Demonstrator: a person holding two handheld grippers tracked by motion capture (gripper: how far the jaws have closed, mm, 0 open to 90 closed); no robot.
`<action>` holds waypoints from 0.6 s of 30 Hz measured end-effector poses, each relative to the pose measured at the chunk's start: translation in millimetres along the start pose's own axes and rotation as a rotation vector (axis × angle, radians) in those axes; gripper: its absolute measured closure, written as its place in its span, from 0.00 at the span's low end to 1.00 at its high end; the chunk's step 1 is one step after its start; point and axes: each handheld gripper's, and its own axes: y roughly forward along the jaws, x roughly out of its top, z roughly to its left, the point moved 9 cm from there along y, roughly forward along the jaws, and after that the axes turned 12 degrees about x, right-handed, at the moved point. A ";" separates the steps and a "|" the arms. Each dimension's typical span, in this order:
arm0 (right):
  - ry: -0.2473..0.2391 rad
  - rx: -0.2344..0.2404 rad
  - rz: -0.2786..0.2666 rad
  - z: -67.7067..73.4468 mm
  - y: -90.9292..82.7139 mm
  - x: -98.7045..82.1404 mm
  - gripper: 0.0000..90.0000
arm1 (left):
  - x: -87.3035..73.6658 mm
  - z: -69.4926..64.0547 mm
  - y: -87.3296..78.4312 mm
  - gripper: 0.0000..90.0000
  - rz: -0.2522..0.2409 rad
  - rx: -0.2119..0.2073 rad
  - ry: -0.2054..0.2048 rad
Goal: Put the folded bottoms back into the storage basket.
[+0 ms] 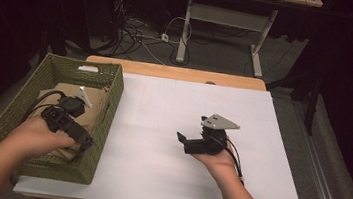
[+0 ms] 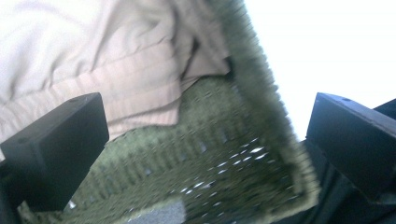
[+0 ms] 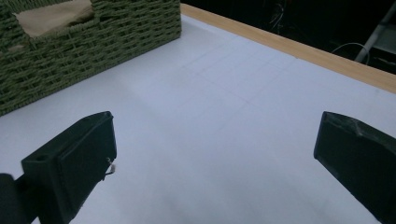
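We see the left gripper (image 1: 79,141) hanging wide open and holding nothing inside the green basket (image 1: 109,103), just above the beige cloth (image 2: 93,56) lying there. The right gripper (image 1: 183,141) hovers over the white bench (image 1: 163,108), equally wide, well apart from the cloth.

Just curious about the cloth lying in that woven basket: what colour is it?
The cloth is pale beige with faint ribbed stripes, best seen in the left gripper view.

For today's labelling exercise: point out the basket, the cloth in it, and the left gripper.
basket (image 1: 108,103), high view, right wall.
cloth (image 2: 116,70), left gripper view, ribbed fold.
left gripper (image 2: 205,140), left gripper view, midway between its open jaws.
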 end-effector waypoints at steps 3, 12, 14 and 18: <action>0.006 -0.024 0.000 -6.2 -17.4 -13.4 0.00 | 10.7 -11.9 -4.6 0.00 -0.007 0.000 0.028; 0.045 -0.101 0.008 -21.9 -68.3 -54.5 0.01 | 40.3 -52.3 -17.5 0.00 -0.034 0.002 0.110; 0.046 -0.113 0.004 -23.1 -78.0 -62.0 0.01 | 45.8 -60.9 -18.2 0.00 -0.036 0.003 0.127; 0.049 -0.125 -0.010 -23.7 -90.2 -73.2 0.01 | 56.0 -76.2 -17.6 0.00 -0.038 0.005 0.153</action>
